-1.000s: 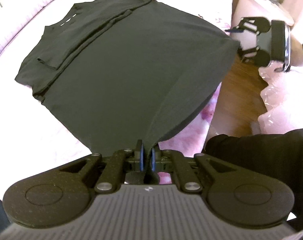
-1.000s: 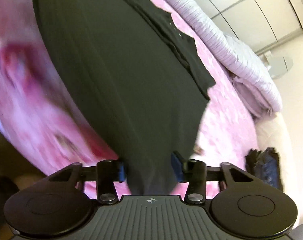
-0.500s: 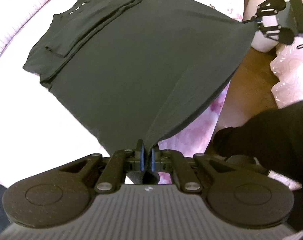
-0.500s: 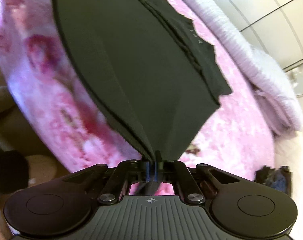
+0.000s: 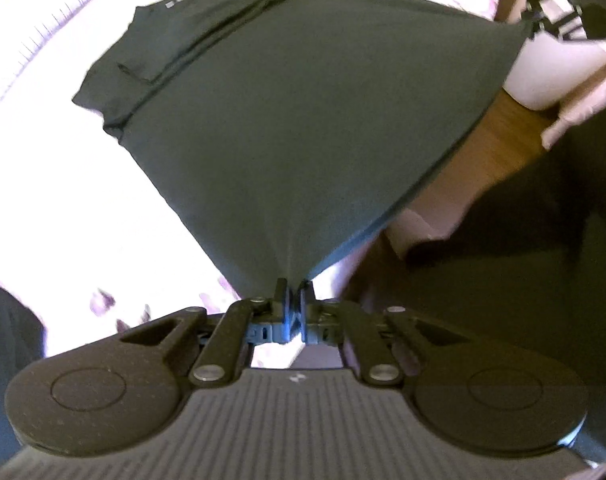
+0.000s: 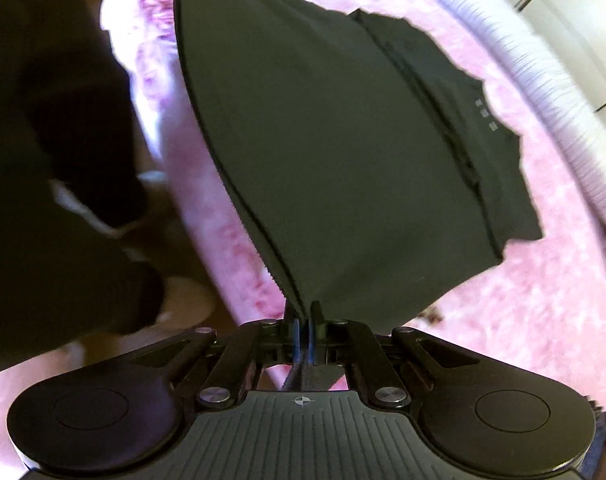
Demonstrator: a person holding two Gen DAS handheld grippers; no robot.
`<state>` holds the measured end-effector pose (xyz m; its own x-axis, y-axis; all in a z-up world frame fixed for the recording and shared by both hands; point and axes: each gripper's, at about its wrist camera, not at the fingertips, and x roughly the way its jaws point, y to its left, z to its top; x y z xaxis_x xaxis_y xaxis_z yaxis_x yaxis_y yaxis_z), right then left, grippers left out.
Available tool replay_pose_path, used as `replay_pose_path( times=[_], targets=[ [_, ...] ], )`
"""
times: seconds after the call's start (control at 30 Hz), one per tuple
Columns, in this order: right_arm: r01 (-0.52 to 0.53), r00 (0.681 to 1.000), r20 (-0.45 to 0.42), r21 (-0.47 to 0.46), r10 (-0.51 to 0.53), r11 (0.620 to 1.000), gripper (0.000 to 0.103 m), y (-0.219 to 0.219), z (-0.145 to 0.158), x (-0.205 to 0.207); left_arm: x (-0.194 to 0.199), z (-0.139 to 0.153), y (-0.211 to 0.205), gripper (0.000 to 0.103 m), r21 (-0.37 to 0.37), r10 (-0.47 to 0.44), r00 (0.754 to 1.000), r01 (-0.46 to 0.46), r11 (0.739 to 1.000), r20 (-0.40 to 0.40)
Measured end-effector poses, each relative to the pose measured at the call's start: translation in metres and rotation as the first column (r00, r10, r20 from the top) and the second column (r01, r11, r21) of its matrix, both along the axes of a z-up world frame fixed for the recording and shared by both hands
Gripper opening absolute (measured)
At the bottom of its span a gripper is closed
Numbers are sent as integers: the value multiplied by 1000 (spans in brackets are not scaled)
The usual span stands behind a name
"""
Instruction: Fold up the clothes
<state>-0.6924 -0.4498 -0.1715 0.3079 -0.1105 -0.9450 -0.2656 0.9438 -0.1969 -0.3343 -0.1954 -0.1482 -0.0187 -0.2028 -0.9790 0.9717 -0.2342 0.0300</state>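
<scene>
A black T-shirt (image 5: 295, 112) lies on a pink bed with its sleeves folded in, its collar end far from me. My left gripper (image 5: 294, 286) is shut on one corner of the hem. My right gripper (image 6: 303, 312) is shut on the other hem corner of the T-shirt (image 6: 343, 160). The hem is lifted off the bed and stretched taut between them. My right gripper also shows in the left wrist view (image 5: 533, 26) at the top right, at the far hem corner.
The pink fluffy bedcover (image 6: 523, 300) surrounds the shirt. A ribbed white pillow (image 6: 543, 68) lies along the far edge. Wooden floor (image 5: 515, 128) shows beside the bed. The person's dark clothing (image 6: 51, 160) fills the left of the right wrist view.
The right gripper has closed on the hem corner. Both grippers have lifted the hem and pulled it taut, and the shirt's near end has risen off the bed.
</scene>
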Motion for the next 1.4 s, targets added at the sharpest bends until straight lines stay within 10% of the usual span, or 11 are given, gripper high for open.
replay_pose_path(
  times=[0.37, 0.57, 0.8, 1.13, 1.4],
  targets=[
    [-10, 1000, -30, -71, 8, 997, 2, -128, 72, 98, 103, 27, -96, 0, -168, 63, 996, -72, 983, -57],
    [118, 990, -94, 92, -109, 989, 2, -200, 84, 191, 120, -1, -154, 0, -245, 55, 986, -93, 965, -159],
    [152, 975, -197, 255, -102, 955, 2, -258, 62, 282, 97, -24, -143, 10, -233, 154, 970, -197, 952, -191],
    [486, 868, -287, 328, -404, 810, 2, -367, -29, 308, -8, -42, -108, 47, -233, 326, 943, -332, 914, -64],
    [393, 907, -287, 321, -307, 862, 2, -368, -52, 304, -118, -110, -109, 47, -179, -8, 988, 35, 983, 152]
  ],
)
